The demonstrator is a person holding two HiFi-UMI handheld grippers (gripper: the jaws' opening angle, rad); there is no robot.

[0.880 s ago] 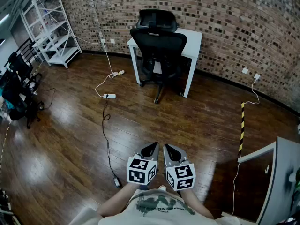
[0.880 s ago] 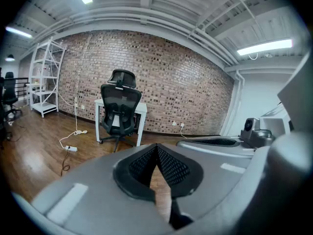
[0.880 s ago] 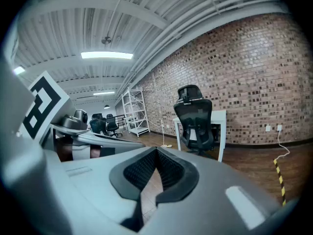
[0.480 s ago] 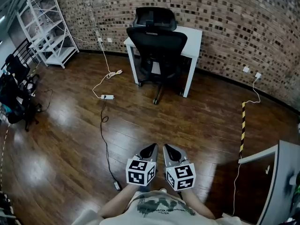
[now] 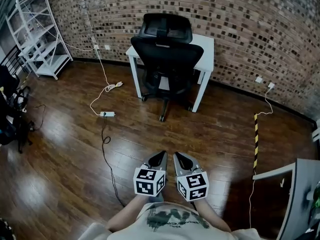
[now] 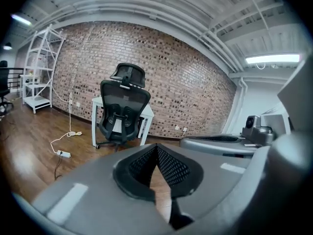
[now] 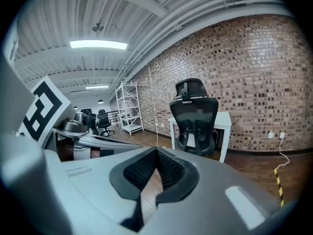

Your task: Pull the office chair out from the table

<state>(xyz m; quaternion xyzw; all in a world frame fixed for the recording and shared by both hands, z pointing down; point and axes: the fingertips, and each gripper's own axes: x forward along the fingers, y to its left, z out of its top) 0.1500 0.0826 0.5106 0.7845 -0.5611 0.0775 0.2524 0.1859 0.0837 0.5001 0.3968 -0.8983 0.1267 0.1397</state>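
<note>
Since a moment ago, the office chair (image 5: 167, 49) and the white surface (image 5: 208, 40) have drawn nearer in the head view, and the white shelf rack (image 5: 35, 34) has slid toward the left edge. The chair stands tucked under the surface against the brick wall (image 5: 250, 24), its back toward the person and well apart from both claws. A power strip (image 5: 107, 114) lies on the dark wooden floor (image 5: 65, 149), and striped yellow-black tape (image 5: 256, 141) runs along it. The left claw (image 5: 161, 156) and right claw (image 5: 178, 157) are clenched on nothing. The shirt print (image 5: 170, 219) is too blurred to read.
</note>
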